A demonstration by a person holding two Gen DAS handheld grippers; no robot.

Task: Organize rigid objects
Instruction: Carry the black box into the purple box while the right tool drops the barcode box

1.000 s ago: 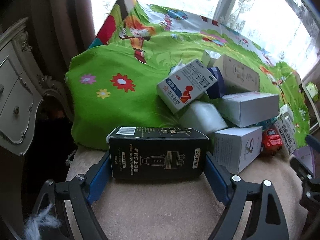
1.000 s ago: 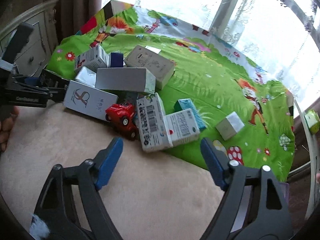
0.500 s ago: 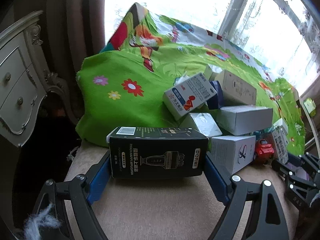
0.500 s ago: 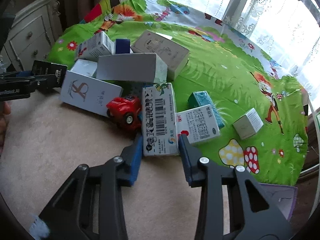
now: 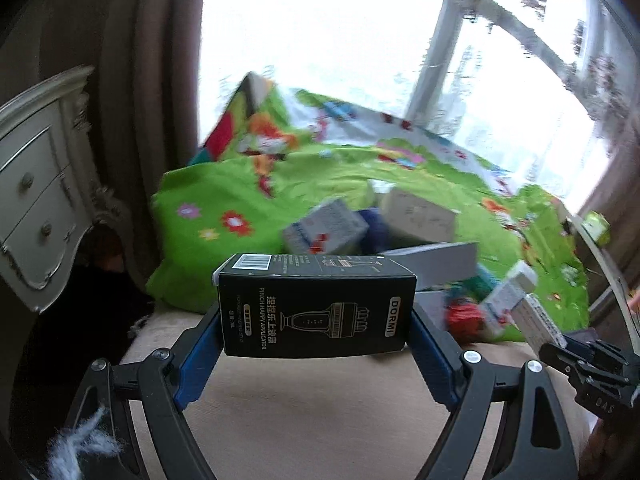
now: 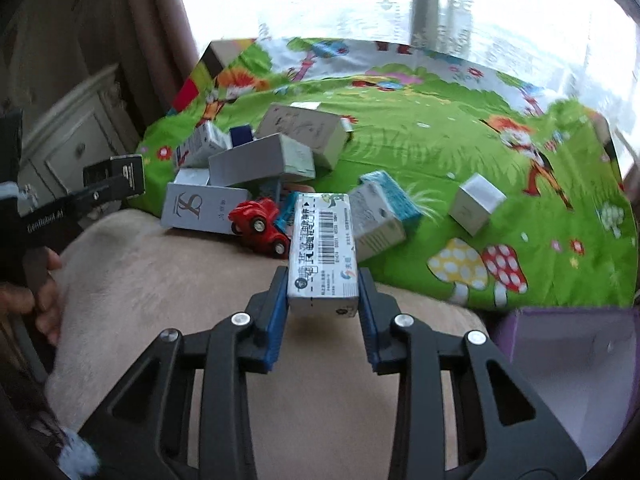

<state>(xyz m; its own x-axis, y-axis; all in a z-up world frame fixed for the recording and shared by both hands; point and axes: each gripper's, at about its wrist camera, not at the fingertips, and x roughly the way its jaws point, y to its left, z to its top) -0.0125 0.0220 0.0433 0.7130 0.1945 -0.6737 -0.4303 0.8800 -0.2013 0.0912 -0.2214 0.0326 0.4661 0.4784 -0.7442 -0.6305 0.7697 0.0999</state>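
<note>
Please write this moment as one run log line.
left gripper: holds black box | right gripper: just closed on white box

Barcoded white box (image 6: 323, 254) between blue fingers (image 6: 276, 312)

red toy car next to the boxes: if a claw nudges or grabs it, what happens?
The red toy car sits on exposed wheels, so a nudge probably rolls it across the beige cushion. The body looks rigid and glossy, likely slippery between pads. Boxes crowd it; a sideways grab may bump them.

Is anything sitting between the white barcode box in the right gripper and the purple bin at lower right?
Nothing visible does. The right gripper holds the white barcode box over bare beige cushion, and the purple bin is open beside it.
</note>
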